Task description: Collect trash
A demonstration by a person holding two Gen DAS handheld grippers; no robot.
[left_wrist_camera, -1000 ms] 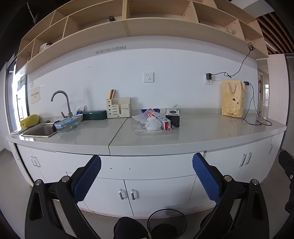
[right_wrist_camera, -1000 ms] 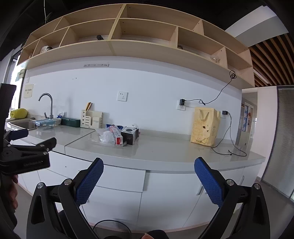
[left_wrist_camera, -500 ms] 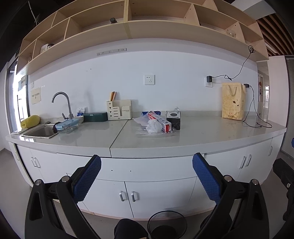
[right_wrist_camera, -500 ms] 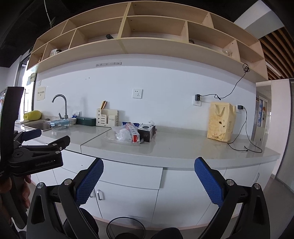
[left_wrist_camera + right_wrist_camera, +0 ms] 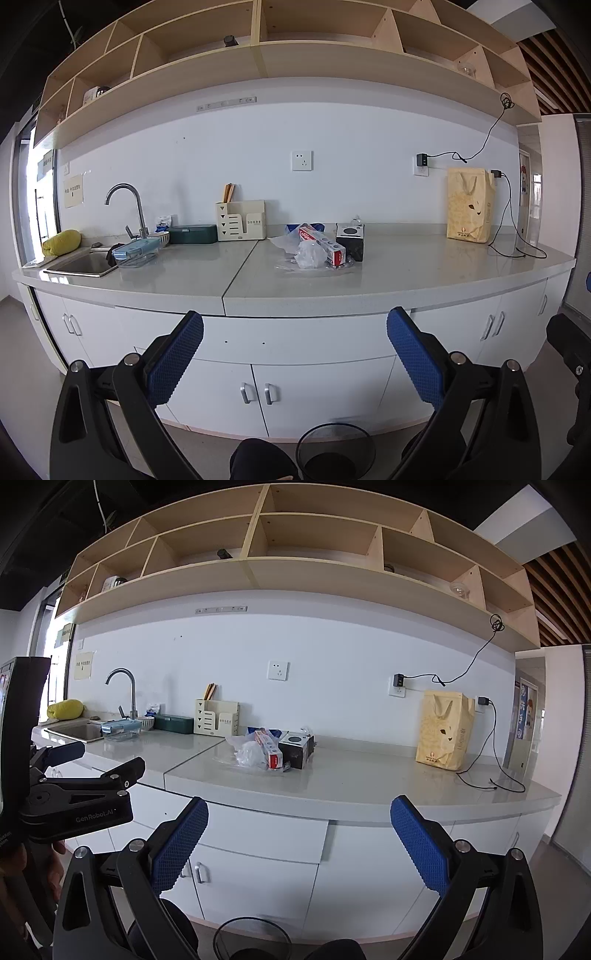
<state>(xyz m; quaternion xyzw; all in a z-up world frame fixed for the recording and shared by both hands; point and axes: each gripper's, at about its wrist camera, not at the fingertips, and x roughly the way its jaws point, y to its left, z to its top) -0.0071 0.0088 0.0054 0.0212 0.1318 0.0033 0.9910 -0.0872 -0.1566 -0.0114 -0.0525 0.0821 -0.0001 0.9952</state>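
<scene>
A small pile of trash lies mid-counter: a crumpled clear plastic bag (image 5: 309, 254) (image 5: 248, 753), a red-and-white box (image 5: 322, 244) (image 5: 269, 752) and a black box (image 5: 350, 242) (image 5: 297, 751) beside it. A black mesh bin (image 5: 334, 451) (image 5: 251, 939) stands on the floor in front of the cabinets. My left gripper (image 5: 294, 356) is open and holds nothing, well short of the counter. My right gripper (image 5: 299, 840) is open too, also far from the pile. In the right wrist view the left gripper's body (image 5: 74, 797) shows at the left, held by a hand (image 5: 55, 864).
The grey counter (image 5: 424, 266) runs over white cabinets (image 5: 258, 387). A sink (image 5: 79, 264) with a tap, a clear food container (image 5: 136, 253), a green box (image 5: 192, 233) and a cream organiser (image 5: 241, 220) stand left. A yellow paper bag (image 5: 469, 208) and a black cable (image 5: 517, 251) lie right.
Both views have tilted up and shifted slightly; the right gripper has swung leftwards, so the trash pile sits nearer its centre. Both grippers stay open.
</scene>
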